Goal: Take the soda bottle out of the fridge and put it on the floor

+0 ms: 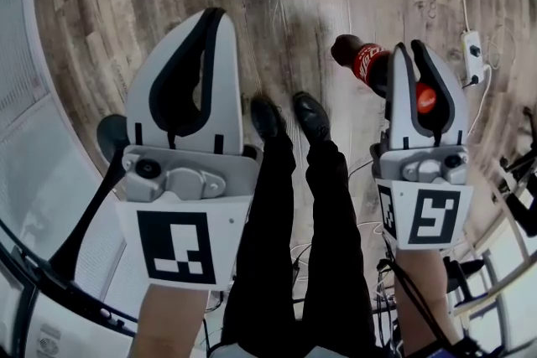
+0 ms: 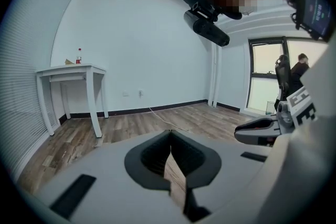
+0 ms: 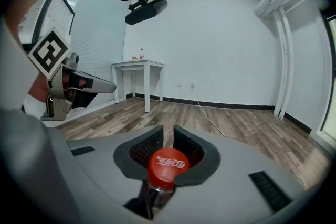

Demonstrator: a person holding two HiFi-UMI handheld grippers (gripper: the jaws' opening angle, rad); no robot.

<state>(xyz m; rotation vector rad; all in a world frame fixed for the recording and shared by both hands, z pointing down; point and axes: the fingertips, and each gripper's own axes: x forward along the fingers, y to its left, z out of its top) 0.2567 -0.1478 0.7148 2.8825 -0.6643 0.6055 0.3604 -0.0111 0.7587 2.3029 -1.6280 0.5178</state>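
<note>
While a person is standing on a wooden floor (image 1: 277, 4) and looking down at their black shoes (image 1: 289, 117), each hand is holding a claw out in front. The right claw (image 1: 410, 54), at three o'clock from the shoes, is clamping the neck of the soda bottle (image 1: 359, 59) just under its red cap (image 1: 426, 98). The bottle is hanging above the floor, its body slanting away toward eleven o'clock from the claw. The left claw (image 1: 216, 17), at nine o'clock, is holding nothing, and its tips are resting together.

The grip looks like the main risk. Only the narrow neck is being pinched, so the heavy body could swing or slide loose. Because the bottle is leaning, its base could meet the floor edge-first, and the bottle could tip and roll toward the shoes or toward the power strip (image 1: 472, 56) lying at two o'clock.

The soda bottle is holding dark cola, and its cap is sealing it. Across the room, a small bottle (image 2: 79, 56) is standing on a white surface (image 2: 71, 70) against the wall; its contents are too small to tell. No fridge is showing clearly in any view.
</note>
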